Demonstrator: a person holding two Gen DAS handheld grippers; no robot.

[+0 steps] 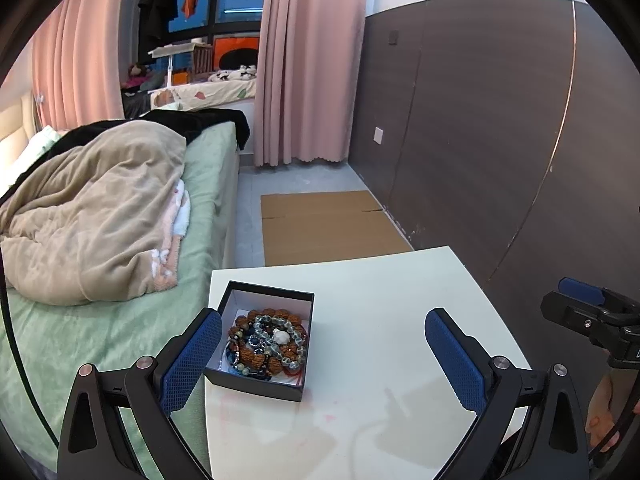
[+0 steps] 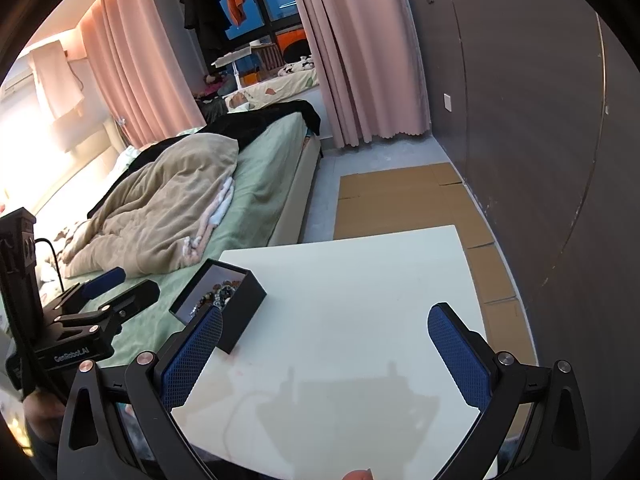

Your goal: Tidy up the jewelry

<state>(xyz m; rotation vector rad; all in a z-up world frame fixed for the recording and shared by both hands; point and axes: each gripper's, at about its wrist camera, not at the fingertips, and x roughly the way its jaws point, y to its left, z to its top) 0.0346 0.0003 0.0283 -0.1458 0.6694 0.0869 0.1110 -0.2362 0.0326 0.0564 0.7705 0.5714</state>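
Observation:
A black open box [image 1: 262, 382] sits on the white table [image 1: 380, 320] near its left edge. It holds a heap of beaded bracelets [image 1: 270, 344], brown, clear and blue. My left gripper [image 1: 324, 352] is open and empty, just in front of the box, its left finger beside the box's left wall. My right gripper [image 2: 326, 350] is open and empty above the table's near part. In the right wrist view the box [image 2: 236, 312] lies front left, bracelets [image 2: 218, 294] partly visible inside. The left gripper also shows in the right wrist view [image 2: 116, 288], and the right gripper in the left wrist view [image 1: 580, 300].
A bed [image 1: 100, 320] with a green sheet and beige blanket [image 1: 92, 216] adjoins the table's left side. Flattened cardboard [image 1: 324, 224] lies on the floor beyond the table. A dark wall panel [image 1: 480, 140] runs along the right. Pink curtains [image 1: 312, 60] hang at the back.

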